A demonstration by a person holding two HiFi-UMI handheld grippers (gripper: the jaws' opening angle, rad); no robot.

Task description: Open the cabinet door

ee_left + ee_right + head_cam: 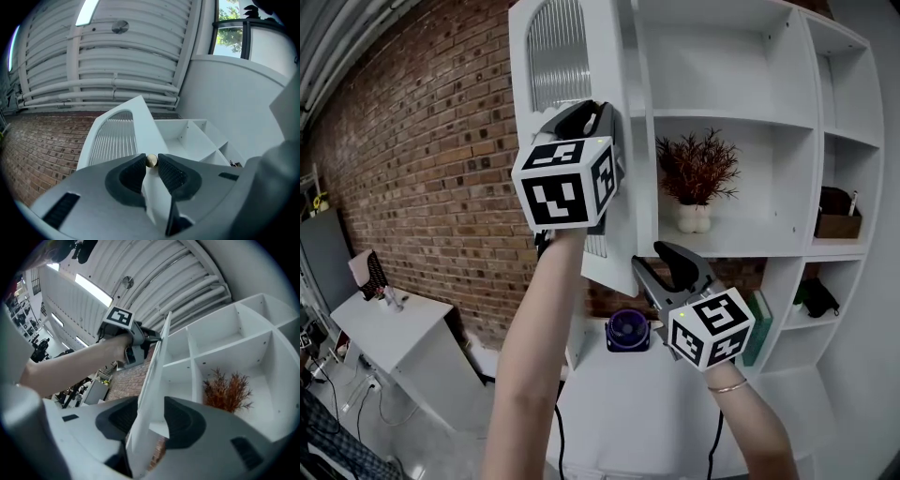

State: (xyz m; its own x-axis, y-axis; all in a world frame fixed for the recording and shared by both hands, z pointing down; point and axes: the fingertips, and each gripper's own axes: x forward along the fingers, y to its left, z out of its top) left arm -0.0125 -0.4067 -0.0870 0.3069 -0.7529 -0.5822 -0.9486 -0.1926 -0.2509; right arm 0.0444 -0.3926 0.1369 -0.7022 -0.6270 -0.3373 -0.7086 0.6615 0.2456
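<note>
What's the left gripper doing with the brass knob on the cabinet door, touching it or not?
Touching. The left gripper view shows the brass knob pinched between the two pads of the left gripper, with no gap on either side.

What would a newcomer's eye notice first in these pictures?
The white cabinet door stands swung open at upper left, the left gripper shut on its brass knob. Its lower edge runs between the open jaws of the right gripper; a reddish plant sits on the shelf behind.
</note>
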